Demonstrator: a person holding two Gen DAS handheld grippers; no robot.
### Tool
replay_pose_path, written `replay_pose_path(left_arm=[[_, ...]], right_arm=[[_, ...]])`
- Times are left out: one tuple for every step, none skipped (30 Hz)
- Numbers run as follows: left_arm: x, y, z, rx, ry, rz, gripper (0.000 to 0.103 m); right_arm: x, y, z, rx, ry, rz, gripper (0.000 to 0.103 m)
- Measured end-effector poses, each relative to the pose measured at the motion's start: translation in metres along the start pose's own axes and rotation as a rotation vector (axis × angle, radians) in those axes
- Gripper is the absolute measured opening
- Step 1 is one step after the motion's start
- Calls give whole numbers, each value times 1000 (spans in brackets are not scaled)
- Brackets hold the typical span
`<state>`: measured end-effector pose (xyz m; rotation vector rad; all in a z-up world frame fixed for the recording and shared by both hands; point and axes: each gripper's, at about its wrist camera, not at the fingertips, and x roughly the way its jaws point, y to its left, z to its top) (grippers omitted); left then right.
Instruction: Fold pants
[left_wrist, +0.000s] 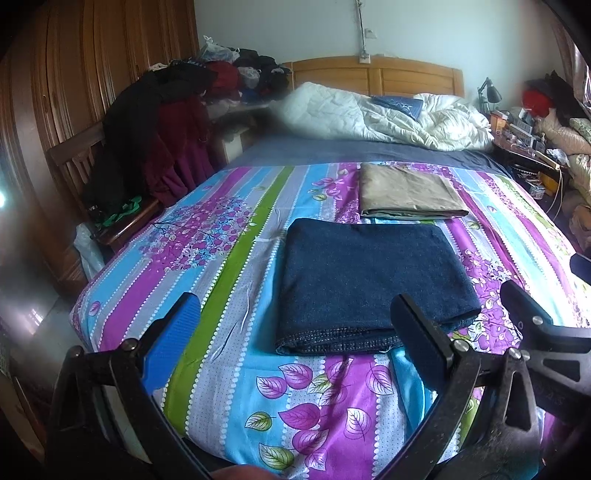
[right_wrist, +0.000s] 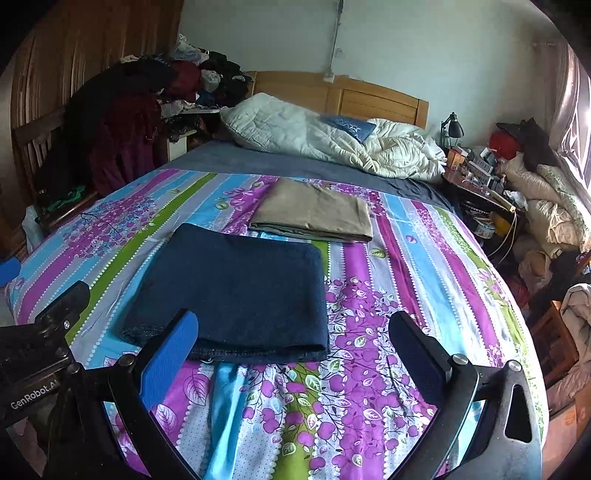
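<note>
Both grippers are spread wide and hold nothing: the left gripper (left_wrist: 295, 332) and right gripper (right_wrist: 295, 339) hover at the near hem of the dark blue denim pants (left_wrist: 369, 280), apart from the fabric. The pants lie folded into a neat rectangle on the striped floral bedsheet (left_wrist: 229, 398), near a folded tan garment (left_wrist: 406, 192). Folding looks finished.

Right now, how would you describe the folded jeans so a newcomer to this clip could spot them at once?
Start at the bed with the striped purple, blue and green floral sheet. Two folded garments lie on it, apart from each other. The jeans are the dark blue denim rectangle nearer the cameras, with stitched hems along its near edge; the tan pants lie farther back, toward the white quilt.
</note>
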<state>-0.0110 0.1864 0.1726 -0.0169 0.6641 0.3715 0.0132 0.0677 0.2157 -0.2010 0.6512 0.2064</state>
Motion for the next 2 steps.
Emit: replay_pose_path(left_arm=[[0, -1, 0, 9, -2, 0, 103], [0, -1, 0, 18, -4, 0, 103]], right_arm=[[-1, -1, 0, 0, -2, 0, 103], [-1, 0, 0, -1, -2, 1, 103]])
